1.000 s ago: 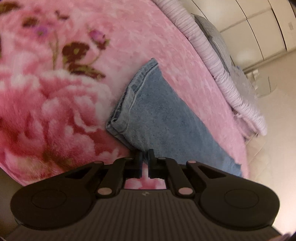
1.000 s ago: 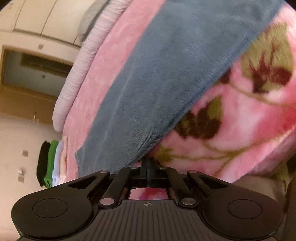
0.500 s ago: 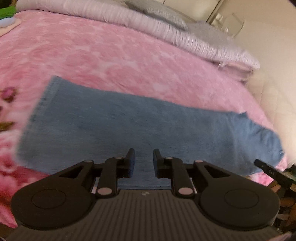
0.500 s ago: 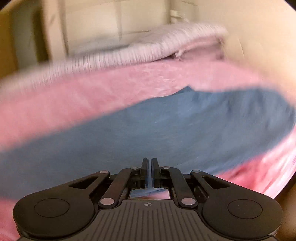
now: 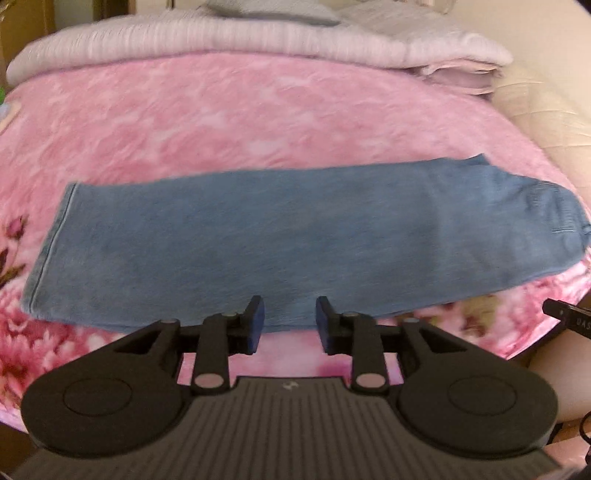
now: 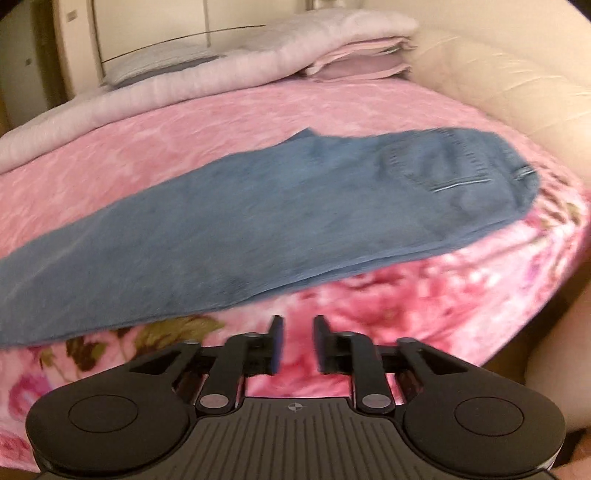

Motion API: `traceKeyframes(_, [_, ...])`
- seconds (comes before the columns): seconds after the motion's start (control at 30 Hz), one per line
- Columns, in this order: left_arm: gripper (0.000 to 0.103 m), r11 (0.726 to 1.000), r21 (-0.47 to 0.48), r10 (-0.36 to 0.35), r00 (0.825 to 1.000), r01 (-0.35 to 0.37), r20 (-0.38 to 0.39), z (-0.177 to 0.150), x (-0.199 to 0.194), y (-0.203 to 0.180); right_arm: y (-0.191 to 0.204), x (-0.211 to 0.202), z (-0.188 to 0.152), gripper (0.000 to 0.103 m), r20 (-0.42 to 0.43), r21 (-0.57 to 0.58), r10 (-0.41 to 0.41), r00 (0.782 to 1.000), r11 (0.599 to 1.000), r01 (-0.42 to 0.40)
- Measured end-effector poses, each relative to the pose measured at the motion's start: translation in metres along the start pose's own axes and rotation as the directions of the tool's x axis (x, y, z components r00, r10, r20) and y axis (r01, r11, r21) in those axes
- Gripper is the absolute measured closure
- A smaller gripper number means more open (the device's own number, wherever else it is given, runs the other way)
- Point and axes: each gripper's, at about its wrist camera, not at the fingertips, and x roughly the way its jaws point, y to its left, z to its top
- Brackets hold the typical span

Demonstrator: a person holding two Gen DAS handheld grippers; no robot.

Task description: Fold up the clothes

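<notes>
Blue jeans point(image 5: 280, 236) lie flat on the pink floral blanket point(image 5: 236, 122), folded lengthwise with one leg over the other. The hem is at the left and the waist with a back pocket point(image 6: 443, 166) at the right. My left gripper point(image 5: 289, 320) is open just above the near long edge of the jeans, holding nothing. In the right wrist view the jeans point(image 6: 236, 221) stretch from the lower left to the upper right. My right gripper point(image 6: 296, 341) is open over bare blanket point(image 6: 388, 291), short of the jeans' near edge.
A folded pale pink quilt point(image 5: 229, 33) and pillows lie along the far side of the bed. A cream padded surface point(image 6: 498, 85) rises at the right. The other gripper's black edge point(image 5: 569, 317) shows at the right of the left wrist view.
Both grippers have let go of the jeans, opened and pulled back. The jeans now lie spread full length across the blanket.
</notes>
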Motion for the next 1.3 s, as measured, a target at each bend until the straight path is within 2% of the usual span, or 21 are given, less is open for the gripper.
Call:
traceKeyframes(0.03, [0.074,1.000,0.016,-0.006,1.000,0.006,0.010,0.000,-0.005,-0.007,-0.004,-0.007,0.002,0.064,0.000,0.020,-0.004,1.000,1.000,0.004])
traceKeyframes(0.17, [0.074,0.997,0.061,-0.052,0.998,0.051,0.027,-0.004,-0.022,-0.033,-0.021,-0.035,0.012,0.063,-0.001,0.100,-0.018,1.000,0.995,0.018])
traceKeyframes(0.43, [0.072,0.974,0.167,-0.158,0.987,0.151,0.033,-0.009,-0.042,-0.076,-0.038,-0.060,0.015,0.063,0.054,0.130,-0.026,0.998,0.991,0.018])
traceKeyframes(0.57, [0.072,0.954,0.206,-0.223,0.975,0.217,0.006,0.001,-0.028,-0.097,-0.057,-0.059,0.017,0.063,0.066,0.157,-0.013,0.998,0.988,0.002])
traceKeyframes(0.77, [0.072,0.913,0.281,-0.285,0.955,0.295,-0.078,0.036,0.037,-0.134,-0.140,-0.014,0.030,0.063,0.040,0.340,0.026,0.999,0.940,-0.039])
traceKeyframes(0.83, [0.072,0.898,0.296,-0.308,0.946,0.326,-0.107,0.054,0.068,-0.146,-0.172,0.005,0.034,0.063,0.042,0.439,0.039,0.998,0.897,-0.054])
traceKeyframes(0.9, [0.072,0.892,0.297,-0.320,0.940,0.341,-0.118,0.077,0.100,-0.155,-0.207,0.022,0.036,0.063,0.069,0.555,0.057,0.996,0.827,-0.086])
traceKeyframes(0.97, [0.072,0.887,0.295,-0.334,0.935,0.356,-0.122,0.104,0.131,-0.164,-0.247,0.037,0.033,0.063,0.147,0.668,0.075,0.986,0.728,-0.155])
traceKeyframes(1.03, [0.072,0.874,0.297,-0.363,0.923,0.384,-0.127,0.128,0.156,-0.174,-0.286,0.050,0.030,0.063,0.237,0.754,0.058,0.970,0.618,-0.222])
traceKeyframes(1.07, [0.072,0.867,0.299,-0.378,0.917,0.399,-0.130,0.140,0.169,-0.179,-0.303,0.055,0.029,0.063,0.275,0.778,0.042,0.961,0.578,-0.247])
traceKeyframes(1.1, [0.072,0.857,0.298,-0.398,0.907,0.421,-0.135,0.152,0.181,-0.184,-0.318,0.062,0.030,0.063,0.305,0.791,0.023,0.952,0.551,-0.267])
traceKeyframes(1.17, [0.072,0.834,0.291,-0.445,0.883,0.469,-0.147,0.174,0.204,-0.194,-0.342,0.075,0.033,0.063,0.328,0.807,-0.003,0.945,0.521,-0.279])
traceKeyframes(1.3, [0.072,0.800,0.276,-0.508,0.846,0.533,-0.160,0.206,0.243,-0.211,-0.370,0.100,0.041,0.063,0.336,0.820,-0.005,0.942,0.493,-0.290])
